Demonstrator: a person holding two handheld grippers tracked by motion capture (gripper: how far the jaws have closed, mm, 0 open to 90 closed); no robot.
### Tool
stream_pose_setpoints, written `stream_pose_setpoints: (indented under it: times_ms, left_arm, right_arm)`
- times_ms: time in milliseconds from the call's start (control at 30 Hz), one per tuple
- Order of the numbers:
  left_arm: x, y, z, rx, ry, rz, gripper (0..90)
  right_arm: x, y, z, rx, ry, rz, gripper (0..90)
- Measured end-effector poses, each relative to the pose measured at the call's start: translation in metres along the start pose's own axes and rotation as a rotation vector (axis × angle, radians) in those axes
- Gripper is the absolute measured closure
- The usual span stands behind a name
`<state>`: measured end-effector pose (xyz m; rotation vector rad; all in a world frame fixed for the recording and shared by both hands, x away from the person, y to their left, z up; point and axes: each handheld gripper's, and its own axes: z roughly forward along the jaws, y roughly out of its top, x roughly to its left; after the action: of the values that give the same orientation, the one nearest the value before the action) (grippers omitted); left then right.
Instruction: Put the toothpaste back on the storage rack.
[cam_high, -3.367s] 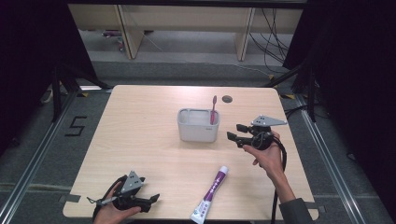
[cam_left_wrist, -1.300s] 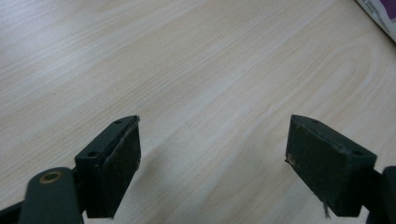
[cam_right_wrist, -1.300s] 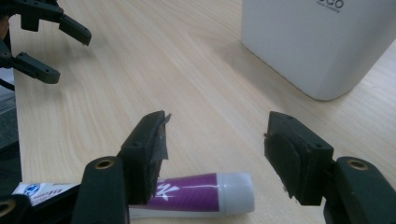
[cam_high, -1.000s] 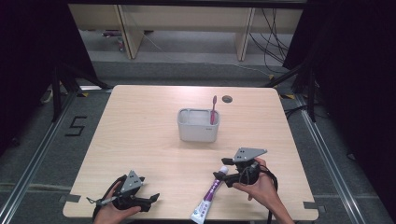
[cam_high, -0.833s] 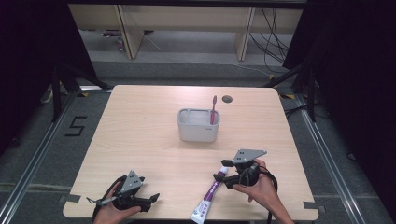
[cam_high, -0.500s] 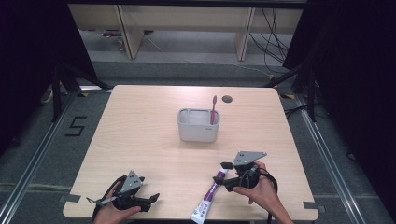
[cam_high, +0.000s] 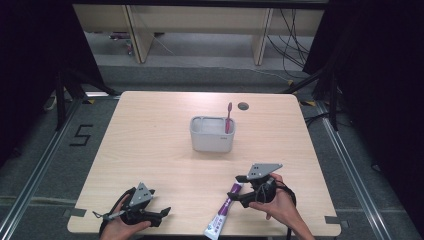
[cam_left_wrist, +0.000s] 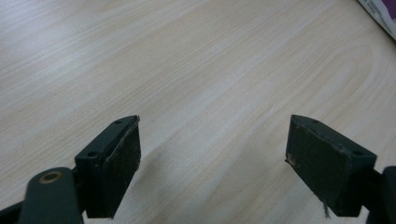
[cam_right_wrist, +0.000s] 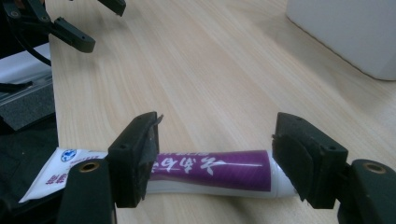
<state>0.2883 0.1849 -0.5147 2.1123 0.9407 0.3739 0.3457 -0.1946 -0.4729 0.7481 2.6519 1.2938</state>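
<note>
Two grippers are seen in the high view, each held in a hand near the table's front edge. The left gripper is kept low at the front left, jaws apart, nothing between them. The right gripper is set at the front right, just beside the cap end of a purple and white toothpaste tube that lies flat and slanted toward the front edge. A white holder is placed mid-table, well apart from the tube, with a pink toothbrush stood upright in its right side.

In the left gripper view, the left gripper is shown wide open over bare wood; a corner of the tube is caught at the top right.

In the right gripper view, the right gripper is shown wide open, jaws having just been opening. The tube is laid crosswise on the table just behind the jaws, not gripped; whether the pads touch it cannot be told. The holder is seen at top right, the other gripper at top left.
</note>
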Motion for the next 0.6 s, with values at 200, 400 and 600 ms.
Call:
stream_pose_setpoints:
  times_ms: [200,400,600]
  left_arm:
    - [0.0009,0.0001,-0.0010,-0.004,0.001,0.007,17.5]
    - [0.0001,0.0006,-0.0012,-0.002,-0.001,0.012,17.5]
    - [0.0007,-0.0003,-0.0014,-0.006,-0.003,0.015,17.5]
  right_arm:
    - [0.0012,0.0003,0.0043,0.019,0.008,-0.035,32.7]
    - [0.0031,0.0001,0.0065,0.043,0.017,-0.033,32.7]
    - [0.0052,0.0007,0.0095,0.061,0.023,-0.069,32.8]
